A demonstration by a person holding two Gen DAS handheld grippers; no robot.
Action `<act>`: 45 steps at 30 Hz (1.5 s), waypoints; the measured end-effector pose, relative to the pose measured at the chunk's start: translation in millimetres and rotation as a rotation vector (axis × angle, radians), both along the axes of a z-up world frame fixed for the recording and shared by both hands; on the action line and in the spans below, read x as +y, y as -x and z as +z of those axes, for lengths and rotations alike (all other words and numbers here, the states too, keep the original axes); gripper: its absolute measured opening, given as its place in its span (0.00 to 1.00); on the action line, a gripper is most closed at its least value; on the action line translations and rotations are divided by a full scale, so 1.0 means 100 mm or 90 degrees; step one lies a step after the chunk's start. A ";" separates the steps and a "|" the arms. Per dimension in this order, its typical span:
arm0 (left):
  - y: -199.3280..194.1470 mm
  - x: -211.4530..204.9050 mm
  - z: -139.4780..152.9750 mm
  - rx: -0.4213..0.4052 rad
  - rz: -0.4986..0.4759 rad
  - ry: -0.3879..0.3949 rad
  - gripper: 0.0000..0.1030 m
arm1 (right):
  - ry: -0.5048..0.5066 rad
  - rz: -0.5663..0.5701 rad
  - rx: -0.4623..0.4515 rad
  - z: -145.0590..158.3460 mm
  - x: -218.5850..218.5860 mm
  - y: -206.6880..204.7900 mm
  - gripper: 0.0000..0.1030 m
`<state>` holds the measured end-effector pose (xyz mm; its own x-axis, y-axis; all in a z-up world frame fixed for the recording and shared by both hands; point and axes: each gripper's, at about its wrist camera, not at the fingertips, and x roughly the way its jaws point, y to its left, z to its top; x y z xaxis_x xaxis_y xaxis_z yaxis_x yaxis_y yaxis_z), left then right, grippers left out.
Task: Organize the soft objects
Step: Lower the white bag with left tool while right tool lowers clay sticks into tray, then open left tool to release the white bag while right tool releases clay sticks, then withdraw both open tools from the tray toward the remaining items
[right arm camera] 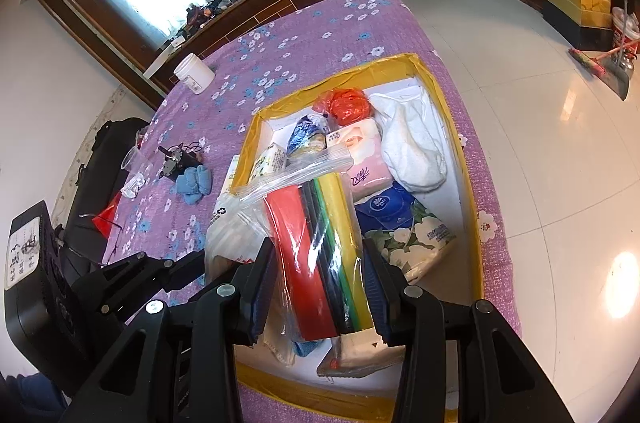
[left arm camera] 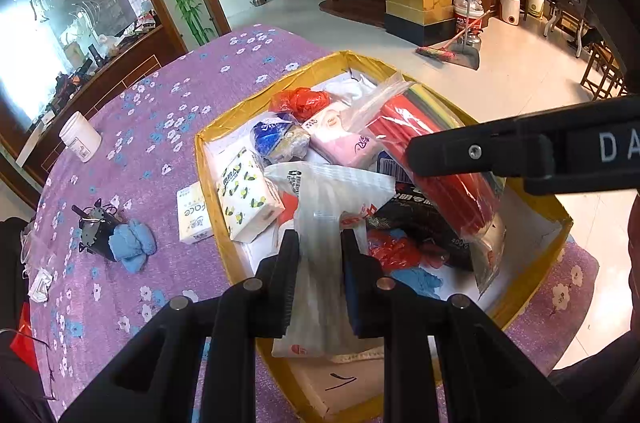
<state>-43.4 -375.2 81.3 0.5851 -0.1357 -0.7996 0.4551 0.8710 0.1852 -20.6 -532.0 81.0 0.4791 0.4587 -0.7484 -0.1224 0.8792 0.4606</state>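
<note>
Fingers of the left gripper [left arm camera: 320, 287] pinch a white bag [left arm camera: 320, 223] over the box [left arm camera: 208, 183]; the right gripper [right arm camera: 316, 287] clamps a zip bag [right arm camera: 316, 223]. Box nearly full; blue cloth [left arm camera: 132, 243] and tissue pack [left arm camera: 191, 215] remain on the bench [left arm camera: 160, 127].

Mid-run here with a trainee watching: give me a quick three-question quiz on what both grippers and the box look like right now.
1. True or false: the left gripper is shut on a translucent plastic bag.
2. What does the right gripper hold? A) the white towel B) a clear zip bag of coloured sheets C) the white jar
3. Where do the blue gloves beside the small black gadget lie: inside the yellow-edged box or on the purple floral cloth?

Key: 1 true. 2 B. 3 on the cloth, outside the box.
</note>
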 end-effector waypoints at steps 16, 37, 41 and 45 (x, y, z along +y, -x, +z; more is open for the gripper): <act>-0.08 -0.03 -0.16 0.030 -0.011 0.011 0.21 | 0.055 -0.010 0.012 -0.20 0.04 -0.37 0.43; -0.07 0.62 0.16 0.001 0.097 0.110 0.62 | 0.048 -0.026 -0.036 0.19 0.14 -0.33 0.49; -0.08 0.99 0.17 0.007 0.153 0.140 0.62 | 0.014 0.035 -0.017 0.24 0.44 -0.38 0.49; -0.08 1.34 0.13 0.018 0.204 0.154 0.62 | 0.002 0.107 -0.003 0.27 0.86 -0.48 0.49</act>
<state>-35.6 -241.0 94.4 0.6069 -0.1366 -0.7829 0.1551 0.9865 -0.0518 27.4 -445.8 107.8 0.3995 0.5306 -0.7476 -0.2697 0.8474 0.4573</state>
